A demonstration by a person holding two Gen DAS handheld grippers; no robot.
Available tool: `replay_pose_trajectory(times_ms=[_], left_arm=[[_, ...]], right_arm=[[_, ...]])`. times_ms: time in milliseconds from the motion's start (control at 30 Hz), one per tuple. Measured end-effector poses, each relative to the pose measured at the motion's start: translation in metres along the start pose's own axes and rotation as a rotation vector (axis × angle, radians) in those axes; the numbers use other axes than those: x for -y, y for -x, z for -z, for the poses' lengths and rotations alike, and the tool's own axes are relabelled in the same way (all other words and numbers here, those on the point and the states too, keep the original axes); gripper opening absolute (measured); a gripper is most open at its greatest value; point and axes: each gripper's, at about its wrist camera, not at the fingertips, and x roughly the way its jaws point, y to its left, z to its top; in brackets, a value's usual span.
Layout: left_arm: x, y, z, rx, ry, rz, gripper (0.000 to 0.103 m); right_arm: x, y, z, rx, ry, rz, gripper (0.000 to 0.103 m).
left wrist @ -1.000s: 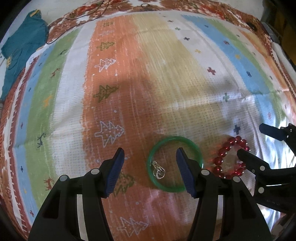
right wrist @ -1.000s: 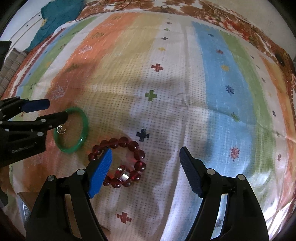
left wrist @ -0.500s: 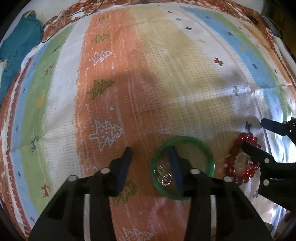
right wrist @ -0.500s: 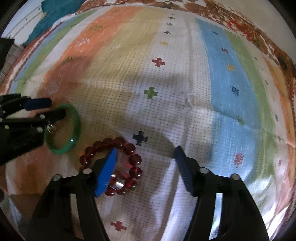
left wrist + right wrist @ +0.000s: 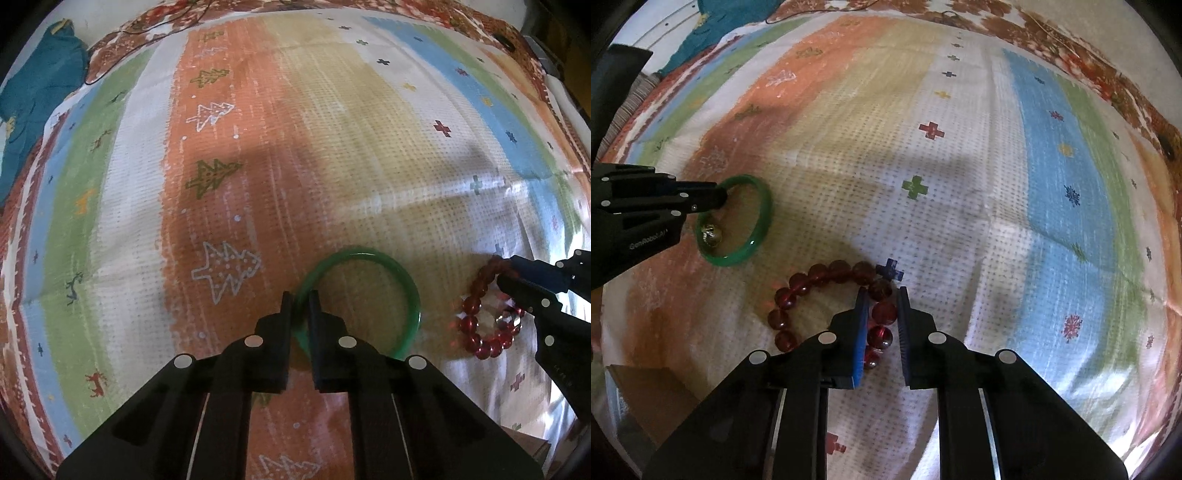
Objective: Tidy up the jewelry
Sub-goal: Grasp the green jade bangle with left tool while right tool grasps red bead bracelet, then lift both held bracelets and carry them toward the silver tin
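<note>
Across both wrist views: striped woven blanket [image 5: 332, 155], tree, deer and cross motifs, its edges cut off by the fisheye rim. Teal garment [image 5: 33, 99], far left corner, partly out of view.

Left gripper [image 5: 301, 299]: jaws wide apart a second ago, now closed on the near-left rim of the green bangle [image 5: 402, 284], which lies flat on the orange stripe.

Right gripper [image 5: 882, 295]: likewise open earlier, now pinching the right side of the red bead bracelet [image 5: 820, 275], just beside the bangle on the white stripe.

Silver charm [image 5: 711, 232]: inside the bangle, hidden behind the fingers in the left view; shape hard to make out.

Small silver item [image 5: 509, 319]: within the bead loop, blurred, unidentifiable.
</note>
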Motion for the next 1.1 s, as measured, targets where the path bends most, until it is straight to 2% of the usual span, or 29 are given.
replay_pose_trajectory(times_ms=[633, 1100], left_arm=[[-0.011, 0.050, 0.019, 0.069, 0.026, -0.034, 0.007], [-0.008, 0.084, 0.027, 0.125, 0.054, 0.004, 0.008]], right_arm=[[-0.001, 0.053, 0.007, 0.110, -0.038, -0.007, 0.014], [-0.003, 0.085, 0.014, 0.171, -0.048, -0.014, 0.014]])
